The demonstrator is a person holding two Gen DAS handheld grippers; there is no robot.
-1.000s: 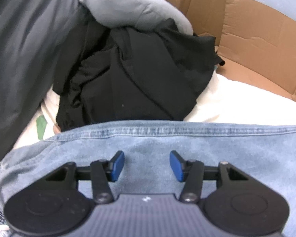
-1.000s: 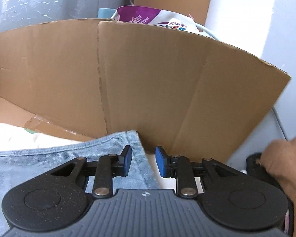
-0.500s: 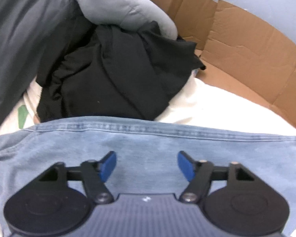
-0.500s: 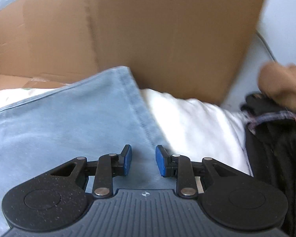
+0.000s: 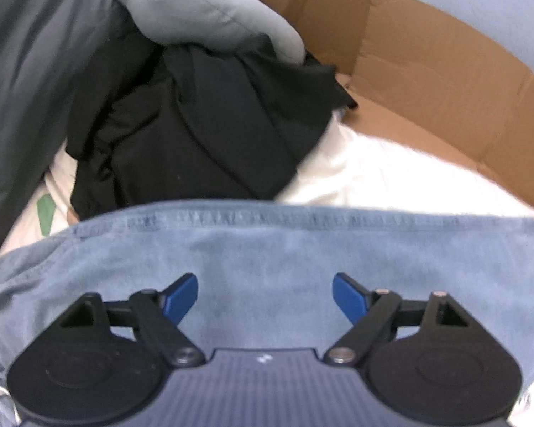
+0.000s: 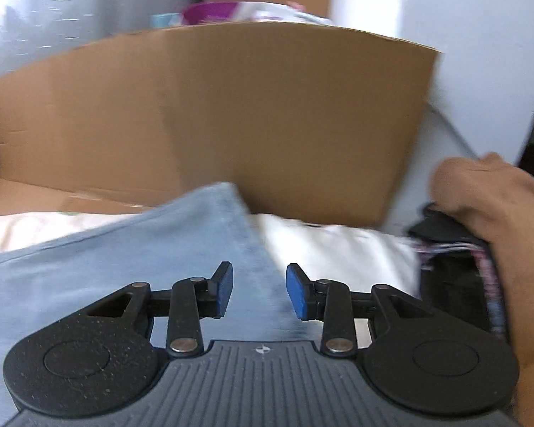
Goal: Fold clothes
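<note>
A light blue denim garment (image 5: 267, 249) lies flat on a white sheet (image 5: 373, 181), its stitched hem running across the left wrist view. My left gripper (image 5: 265, 297) hovers over it, jaws wide and still opening, with nothing between the blue pads. In the right wrist view, the denim's corner (image 6: 195, 235) points toward the cardboard. My right gripper (image 6: 260, 290) sits above the denim's right edge. Its jaws are opening and stand a little apart, and the pads press on nothing.
A heap of black clothes (image 5: 195, 135) with a grey garment (image 5: 203, 10) on top lies beyond the hem. Dark grey fabric (image 5: 17, 71) fills the left. A cardboard wall (image 6: 231, 117) rings the far side. At right sit a tan-brown shape (image 6: 480, 185) and a black garment (image 6: 455, 284).
The left jaws have spread much wider over the denim. The right gripper has shifted, its view dipping and lifting again, and its jaws have parted slightly.
</note>
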